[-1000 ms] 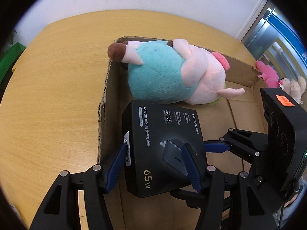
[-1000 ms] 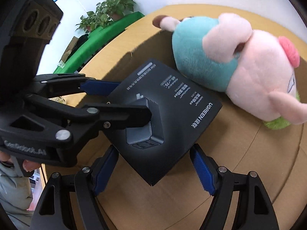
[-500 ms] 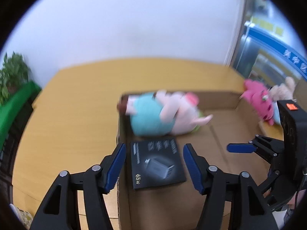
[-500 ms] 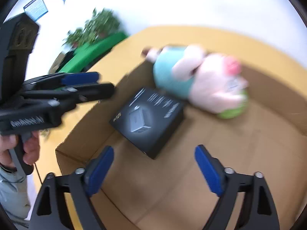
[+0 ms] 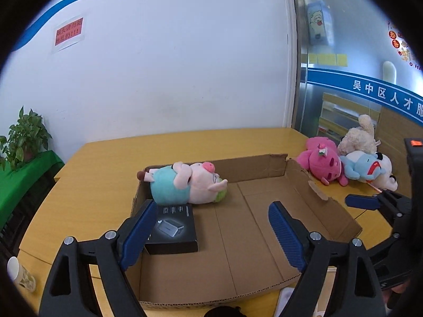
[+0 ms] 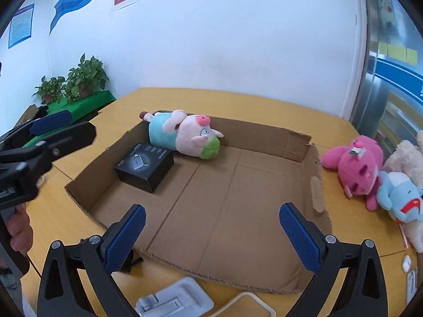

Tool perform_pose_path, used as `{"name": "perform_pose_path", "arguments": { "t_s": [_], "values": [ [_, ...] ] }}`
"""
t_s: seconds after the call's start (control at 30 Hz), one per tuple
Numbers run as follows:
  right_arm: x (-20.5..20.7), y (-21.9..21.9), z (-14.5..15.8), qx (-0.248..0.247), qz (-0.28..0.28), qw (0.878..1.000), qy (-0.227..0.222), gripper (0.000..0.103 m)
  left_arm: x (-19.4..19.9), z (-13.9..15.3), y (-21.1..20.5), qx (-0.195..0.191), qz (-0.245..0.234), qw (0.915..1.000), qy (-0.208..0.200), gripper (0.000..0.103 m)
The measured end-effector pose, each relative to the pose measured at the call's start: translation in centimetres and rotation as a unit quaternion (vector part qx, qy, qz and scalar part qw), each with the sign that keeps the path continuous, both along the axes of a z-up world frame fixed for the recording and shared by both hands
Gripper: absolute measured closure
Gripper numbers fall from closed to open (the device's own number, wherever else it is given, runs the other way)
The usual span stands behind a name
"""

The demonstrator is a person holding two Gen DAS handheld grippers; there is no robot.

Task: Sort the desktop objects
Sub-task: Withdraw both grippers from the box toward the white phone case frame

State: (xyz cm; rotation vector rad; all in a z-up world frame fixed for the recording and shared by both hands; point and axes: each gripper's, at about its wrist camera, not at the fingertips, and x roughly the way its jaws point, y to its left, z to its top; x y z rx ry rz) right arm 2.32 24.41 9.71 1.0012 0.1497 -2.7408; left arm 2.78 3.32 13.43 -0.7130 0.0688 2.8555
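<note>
Left gripper (image 5: 208, 227) and right gripper (image 6: 211, 233) both above the near edge of the cardboard box (image 6: 238, 206), jaws opening wide, nothing between the pads. Black charger box (image 6: 145, 167) flat in the box's left corner, just beside the pig plush (image 6: 185, 137). Pink plush (image 6: 357, 166) and blue plush (image 6: 399, 198) outside, on the table (image 6: 238, 103).
</note>
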Motion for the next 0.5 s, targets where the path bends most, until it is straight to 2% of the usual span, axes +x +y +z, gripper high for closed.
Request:
{"name": "perform_pose_path", "arguments": {
  "t_s": [0.2,0.33,0.5],
  "values": [
    [1.7,0.3,-0.2,-0.001,-0.003,1.0,-0.002,0.0,0.6,-0.6,-0.8,0.002,0.013,0.9998,-0.015,0.017],
    [2.2,0.6,-0.3,-0.023,-0.006,1.0,0.003,0.0,1.7,-0.3,-1.1,0.001,0.015,0.9999,-0.006,0.017],
    [3.1,0.7,-0.1,-0.023,-0.018,0.999,0.015,0.0,2.6,-0.6,-0.9,0.0,0.023,0.9997,-0.003,0.017]
  ]
}}
